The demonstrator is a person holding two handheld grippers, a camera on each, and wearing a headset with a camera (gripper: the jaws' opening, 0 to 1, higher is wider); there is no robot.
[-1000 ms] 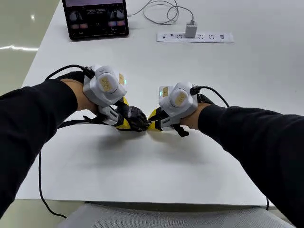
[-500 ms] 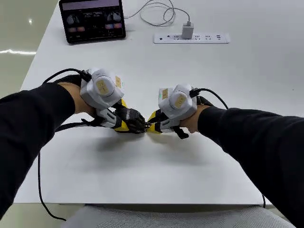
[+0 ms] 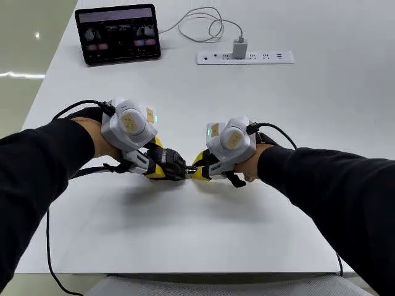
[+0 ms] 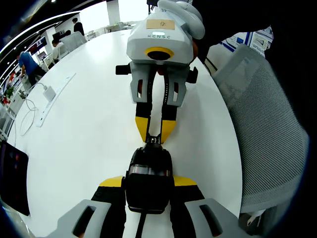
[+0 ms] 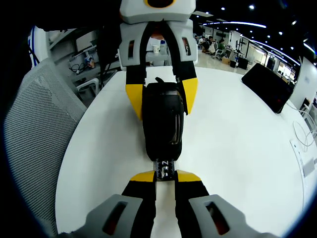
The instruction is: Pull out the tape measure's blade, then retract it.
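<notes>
The black tape measure [image 3: 172,164] rests low over the white table, its case [image 4: 148,178] clamped between the yellow-tipped jaws of my left gripper [image 3: 162,168]. My right gripper [image 3: 196,171] faces it from the right, shut on the blade's tip [image 5: 164,170], where a short stub with printed numbers shows. In the left gripper view the right gripper [image 4: 154,130] pinches the hook [image 4: 153,140] just past the case. In the right gripper view the left gripper [image 5: 161,101] straddles the case [image 5: 161,126]. Little blade is out.
A tablet [image 3: 118,33] stands at the table's far left. A white power strip [image 3: 245,58] with a plugged charger and looped cable lies at the back middle. A mesh chair [image 4: 267,139] sits by the near table edge [image 3: 185,271]. Black cables trail from both grippers.
The whole head view has shifted, so the camera moved. The two grippers stay together at the tape measure, with no clear change in the blade's length.
</notes>
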